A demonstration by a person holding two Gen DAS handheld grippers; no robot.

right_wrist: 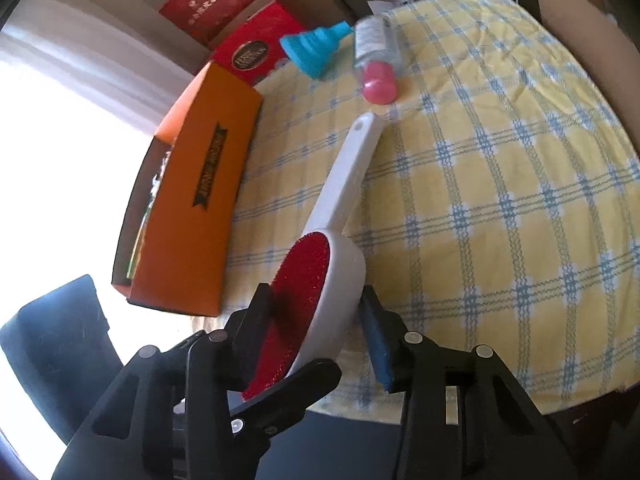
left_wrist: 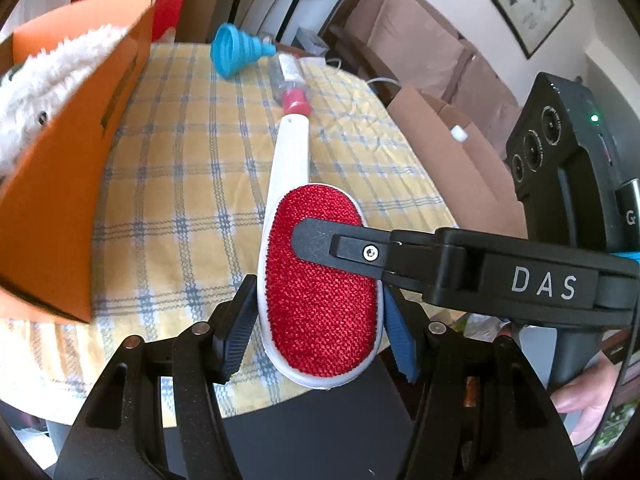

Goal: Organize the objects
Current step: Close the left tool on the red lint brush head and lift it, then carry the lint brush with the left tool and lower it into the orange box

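A lint brush (left_wrist: pixel 320 296) with a red fabric face and a long white handle hangs over the table's near edge. My left gripper (left_wrist: pixel 318 334) is shut on the brush head, with one pad on each narrow side edge. My right gripper (right_wrist: pixel 316 320) comes in crosswise. Its black pad lies on the red face and its blue pad sits against the white back of the lint brush (right_wrist: pixel 320 300). In the left wrist view one of its fingers (left_wrist: pixel 320 240) crosses the red face. An orange box (left_wrist: pixel 60 200) (right_wrist: pixel 200 200) stands open at the left with a white fluffy thing (left_wrist: pixel 40 88) inside.
On the yellow checked tablecloth (left_wrist: pixel 180 160) (right_wrist: pixel 500 200) lie a blue funnel (left_wrist: pixel 236 48) (right_wrist: pixel 316 50) and a clear bottle with a pink cap (left_wrist: pixel 290 84) (right_wrist: pixel 376 64), beyond the handle's tip. A cardboard box (left_wrist: pixel 448 160) borders the right side. A black chair (right_wrist: pixel 52 340) stands near left.
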